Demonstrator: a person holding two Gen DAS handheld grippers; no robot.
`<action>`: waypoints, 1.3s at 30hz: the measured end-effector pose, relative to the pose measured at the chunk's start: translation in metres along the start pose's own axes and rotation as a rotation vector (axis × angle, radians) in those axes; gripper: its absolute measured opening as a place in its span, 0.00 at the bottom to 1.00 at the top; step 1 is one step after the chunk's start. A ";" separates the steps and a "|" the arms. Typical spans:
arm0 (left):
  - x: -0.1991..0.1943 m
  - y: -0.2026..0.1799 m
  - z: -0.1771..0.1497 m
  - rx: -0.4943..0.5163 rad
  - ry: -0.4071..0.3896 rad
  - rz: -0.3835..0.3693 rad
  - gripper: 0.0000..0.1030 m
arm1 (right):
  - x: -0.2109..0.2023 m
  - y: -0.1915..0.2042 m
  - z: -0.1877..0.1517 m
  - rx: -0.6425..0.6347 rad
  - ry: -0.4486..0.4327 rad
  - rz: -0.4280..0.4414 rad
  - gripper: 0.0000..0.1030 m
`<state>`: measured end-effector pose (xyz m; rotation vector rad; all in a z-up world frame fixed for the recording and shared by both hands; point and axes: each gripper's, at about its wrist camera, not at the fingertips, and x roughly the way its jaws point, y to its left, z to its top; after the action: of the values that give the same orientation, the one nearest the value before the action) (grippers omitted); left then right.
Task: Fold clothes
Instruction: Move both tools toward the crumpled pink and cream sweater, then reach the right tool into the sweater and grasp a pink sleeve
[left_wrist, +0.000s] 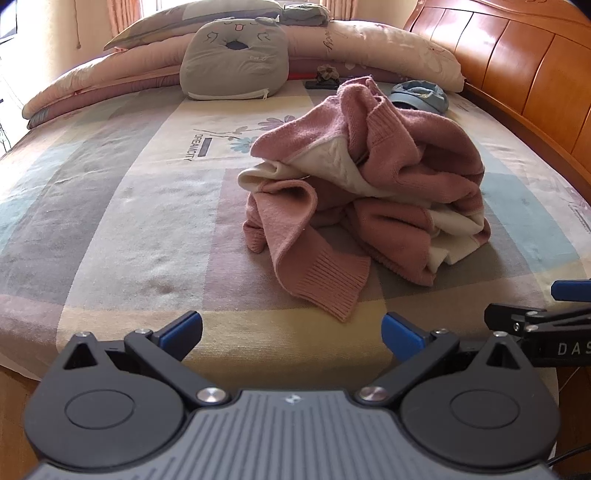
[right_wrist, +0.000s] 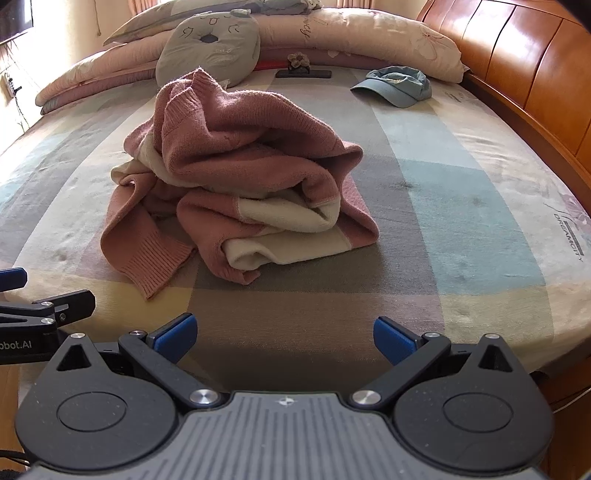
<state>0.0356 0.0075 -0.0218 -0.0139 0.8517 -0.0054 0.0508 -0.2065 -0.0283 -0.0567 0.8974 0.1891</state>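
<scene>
A pink and cream knitted sweater (left_wrist: 369, 184) (right_wrist: 236, 177) lies crumpled in a heap in the middle of the bed, one ribbed cuff trailing toward the near edge. My left gripper (left_wrist: 291, 334) hovers open over the bed's near edge, short of that cuff, with nothing between its blue pads. To its right my right gripper (right_wrist: 284, 338) also stands open and empty, in front of the heap's cream folds. Each gripper shows at the edge of the other's view.
The patchwork bed sheet (right_wrist: 461, 206) has bare room left and right of the heap. At the back lie a grey cat-face cushion (left_wrist: 234, 59), folded quilts (right_wrist: 354, 37), a blue cap (right_wrist: 397, 86) and a small dark object (right_wrist: 303, 72). A wooden headboard (right_wrist: 517, 62) runs along the right.
</scene>
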 end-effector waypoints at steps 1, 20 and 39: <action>0.002 0.001 0.001 -0.006 -0.001 -0.002 0.99 | 0.002 0.000 0.001 -0.002 0.004 0.000 1.00; 0.046 0.012 0.029 0.025 -0.031 0.014 0.99 | 0.040 -0.010 0.041 -0.019 0.019 0.053 1.00; 0.105 0.032 0.083 0.031 -0.003 0.067 0.99 | 0.061 -0.050 0.097 0.046 -0.015 0.054 1.00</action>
<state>0.1671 0.0392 -0.0464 0.0437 0.8484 0.0445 0.1722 -0.2343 -0.0166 0.0114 0.8885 0.2189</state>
